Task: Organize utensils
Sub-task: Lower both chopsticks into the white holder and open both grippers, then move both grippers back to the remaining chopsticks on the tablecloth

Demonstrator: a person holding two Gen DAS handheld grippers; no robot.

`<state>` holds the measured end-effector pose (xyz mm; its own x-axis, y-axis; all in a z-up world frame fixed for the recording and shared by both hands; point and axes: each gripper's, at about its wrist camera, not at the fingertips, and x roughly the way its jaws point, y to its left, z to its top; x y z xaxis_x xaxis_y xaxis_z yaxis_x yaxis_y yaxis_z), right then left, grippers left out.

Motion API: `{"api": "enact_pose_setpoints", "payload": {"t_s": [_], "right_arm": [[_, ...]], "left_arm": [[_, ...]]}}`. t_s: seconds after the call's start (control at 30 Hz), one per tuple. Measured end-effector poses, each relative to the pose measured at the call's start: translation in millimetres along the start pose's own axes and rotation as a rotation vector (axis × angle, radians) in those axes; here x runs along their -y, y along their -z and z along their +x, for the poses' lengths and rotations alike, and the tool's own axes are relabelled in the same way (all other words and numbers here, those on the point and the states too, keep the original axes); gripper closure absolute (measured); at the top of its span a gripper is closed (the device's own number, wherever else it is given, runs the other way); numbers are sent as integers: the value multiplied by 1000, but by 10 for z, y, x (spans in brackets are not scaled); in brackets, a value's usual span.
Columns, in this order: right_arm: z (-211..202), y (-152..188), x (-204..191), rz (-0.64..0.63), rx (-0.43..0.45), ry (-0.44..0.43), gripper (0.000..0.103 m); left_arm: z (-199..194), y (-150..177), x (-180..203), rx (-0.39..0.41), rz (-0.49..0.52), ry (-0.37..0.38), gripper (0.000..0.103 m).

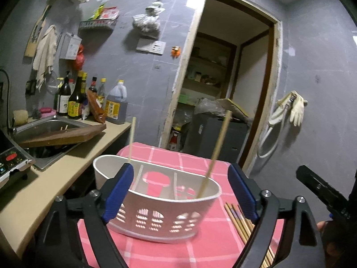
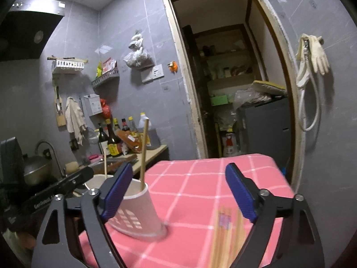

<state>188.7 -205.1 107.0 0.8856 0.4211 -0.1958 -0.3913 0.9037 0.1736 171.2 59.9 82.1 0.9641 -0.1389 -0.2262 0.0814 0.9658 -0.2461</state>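
Two chopsticks point(image 1: 217, 154) already stand in the white holder point(image 1: 156, 218) on the pink-checked tabletop point(image 1: 200, 165). Both the left hand-held gripper point(image 1: 180, 192) and the right hand-held gripper point(image 2: 178, 192) gape wide, empty. Next, I'd guess, comes picking from the loose chopstick bundle point(image 1: 239, 223) lying near-right of the holder.

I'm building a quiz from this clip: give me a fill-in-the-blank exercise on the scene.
1. The white caddy stands on a checked cloth coloured ____.
2. ____ chopsticks stand upright in the caddy.
3. The loose chopsticks lie on the cloth ____ the caddy.
4. Both the left gripper and right gripper are ____.

Missing: pink; two; beside; open
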Motion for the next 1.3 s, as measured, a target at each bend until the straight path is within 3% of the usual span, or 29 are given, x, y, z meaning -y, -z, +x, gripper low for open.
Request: {"api": "enact_pose_setpoints", "payload": {"t_s": [0.1, 0.33, 0.73, 0.87, 1.13, 1.3], "right_arm": [[-157, 30, 96, -8, -8, 32, 0], [-365, 157, 319, -26, -38, 122, 0], [-291, 433, 711, -21, -137, 215, 0], [-145, 525, 806, -15, -219, 233, 1], [150, 704, 942, 14, -409, 224, 34], [291, 789, 929, 5, -500, 208, 50]], "left_arm": [[-23, 70, 144, -14, 22, 21, 14], [32, 321, 486, -91, 75, 74, 9], [315, 750, 794, -215, 138, 53, 9], [461, 845, 826, -271, 144, 51, 9], [745, 970, 921, -373, 166, 76, 12], [954, 1036, 965, -452, 168, 108, 30]]}}
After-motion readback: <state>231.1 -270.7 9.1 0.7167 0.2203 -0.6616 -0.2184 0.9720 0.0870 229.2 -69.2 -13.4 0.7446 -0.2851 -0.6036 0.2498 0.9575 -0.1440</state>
